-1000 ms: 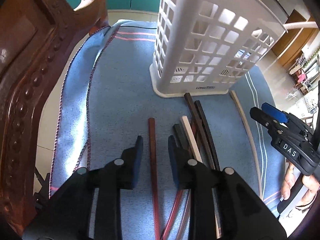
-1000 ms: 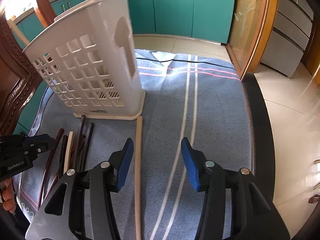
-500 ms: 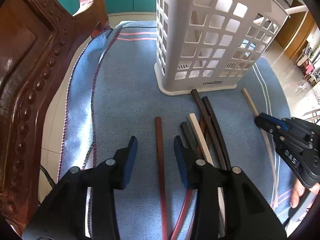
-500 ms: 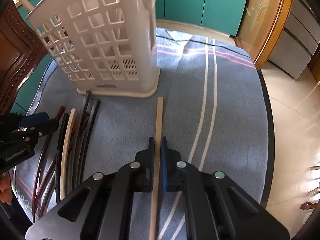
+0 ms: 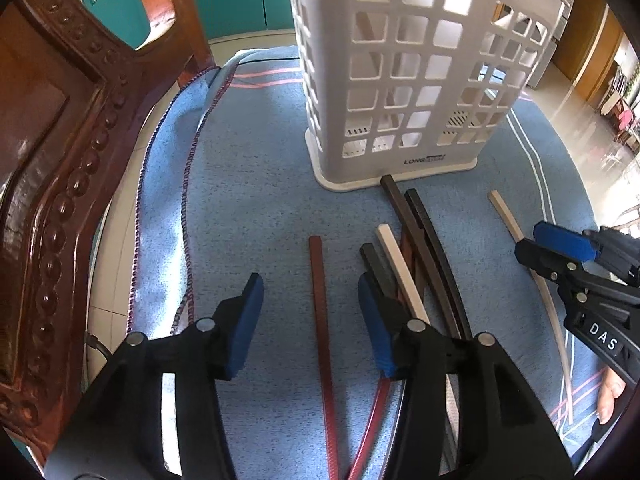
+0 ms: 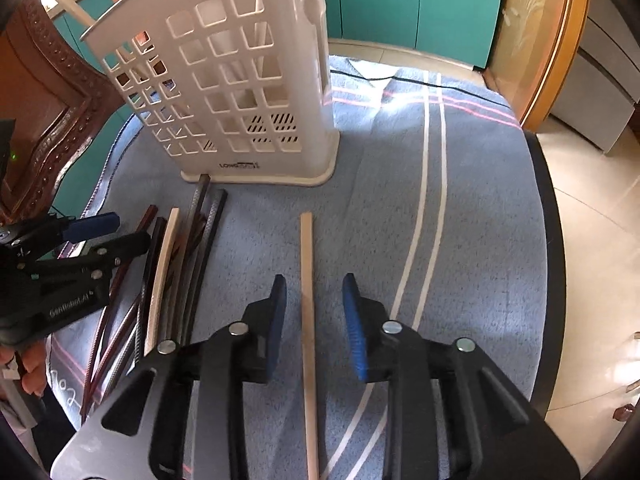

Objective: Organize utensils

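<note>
I'm holding my left tongs (image 5: 310, 308) wide apart over the blue cloth (image 5: 248, 200), gripping nothing. A reddish-brown chopstick (image 5: 320, 312) is lying flat between the two blue pads, touching neither; its near end is running out of frame under the tongs. Just right of my right-hand pad (image 5: 374, 328), a bundle of chopsticks (image 5: 416, 256) is lying in a loose fan: one cream, several dark brown or black, one reddish. Their near ends are getting hidden behind the tongs' black arm, so I'm not counting them exactly. The longest dark stick is touching the base of the white lattice utensil holder (image 5: 404, 80), standing upright ahead of the tongs. Its top rim is getting cut off by the frame; inside, something pale is showing through the holes, hard to make out.

My right tongs (image 6: 314, 304) are also standing open, empty. A pale wooden chopstick (image 6: 307, 300) is lying on the cloth between the pads, closer to the left one, apparently touching neither, and its near end is disappearing below the frame. The holder (image 6: 224, 80) is sitting ahead and to the left of these tongs. A pale stick is poking out of its top.

A carved wooden chair (image 5: 52, 160) is filling the far left.
</note>
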A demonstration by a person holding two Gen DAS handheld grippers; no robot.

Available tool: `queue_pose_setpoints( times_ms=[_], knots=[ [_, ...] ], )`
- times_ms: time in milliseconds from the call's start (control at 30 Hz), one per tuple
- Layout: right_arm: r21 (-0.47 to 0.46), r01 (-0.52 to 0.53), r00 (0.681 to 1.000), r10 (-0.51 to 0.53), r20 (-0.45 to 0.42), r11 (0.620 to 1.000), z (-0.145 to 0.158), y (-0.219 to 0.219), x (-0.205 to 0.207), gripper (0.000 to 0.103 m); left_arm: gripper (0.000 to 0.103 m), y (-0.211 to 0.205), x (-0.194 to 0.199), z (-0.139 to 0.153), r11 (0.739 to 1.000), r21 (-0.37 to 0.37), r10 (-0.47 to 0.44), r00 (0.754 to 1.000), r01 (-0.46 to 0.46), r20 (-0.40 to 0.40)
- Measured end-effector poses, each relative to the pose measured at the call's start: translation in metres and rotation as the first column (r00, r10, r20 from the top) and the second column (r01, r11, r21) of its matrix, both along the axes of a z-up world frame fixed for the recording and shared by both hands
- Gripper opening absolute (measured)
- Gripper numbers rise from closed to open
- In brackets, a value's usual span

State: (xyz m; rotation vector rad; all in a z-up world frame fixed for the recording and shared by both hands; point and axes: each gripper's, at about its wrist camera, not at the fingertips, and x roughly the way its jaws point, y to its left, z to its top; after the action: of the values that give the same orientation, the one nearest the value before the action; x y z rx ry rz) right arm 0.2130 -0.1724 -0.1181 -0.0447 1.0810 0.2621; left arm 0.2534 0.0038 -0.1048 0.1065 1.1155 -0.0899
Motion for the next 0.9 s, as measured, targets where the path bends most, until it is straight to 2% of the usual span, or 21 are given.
queue_pose_setpoints(
  times_ms=[367,400,433,467,500,533,733,900],
  knots=[
    [-0.049,0.012,1.0,-0.01,0.027,0.999,-0.005,0.002,0.002,0.032,0.057,-0.001,-0.009,-0.001,1.0,0.026,-0.015,1.0,0.015,0.003],
    [-0.049,0.013,1.0,-0.012,0.027,0.999,-0.005,0.003,0.0,0.031,0.057,-0.001,-0.009,-0.001,1.0,0.027,-0.015,1.0,0.015,0.003],
    [-0.051,0.023,0.999,-0.021,0.028,0.998,-0.005,0.002,-0.001,0.023,0.057,0.0,-0.009,-0.001,1.0,0.027,-0.016,1.0,0.016,0.002],
    [-0.051,0.031,0.999,-0.03,0.027,0.998,-0.005,0.001,-0.001,0.018,0.057,0.0,-0.01,-0.001,0.999,0.029,-0.015,1.0,0.015,0.002],
    [-0.042,0.041,0.999,-0.04,0.022,0.998,-0.005,-0.002,0.0,0.01,0.057,0.0,-0.009,-0.002,0.999,0.029,-0.016,1.0,0.016,0.002],
    [-0.022,0.057,0.998,-0.056,0.011,0.998,-0.005,-0.006,0.002,0.007,0.057,0.0,-0.009,-0.002,0.999,0.03,-0.016,1.0,0.016,0.002],
    [0.109,0.14,0.989,-0.133,-0.068,0.984,-0.008,-0.028,0.011,0.007,0.058,0.001,-0.006,-0.003,0.999,0.037,-0.018,1.0,0.018,-0.002],
    [0.101,0.137,0.99,-0.135,-0.024,0.985,-0.003,-0.023,0.013,0.008,0.058,0.001,-0.005,-0.004,0.999,0.04,-0.019,1.0,0.019,-0.002]
  ],
)
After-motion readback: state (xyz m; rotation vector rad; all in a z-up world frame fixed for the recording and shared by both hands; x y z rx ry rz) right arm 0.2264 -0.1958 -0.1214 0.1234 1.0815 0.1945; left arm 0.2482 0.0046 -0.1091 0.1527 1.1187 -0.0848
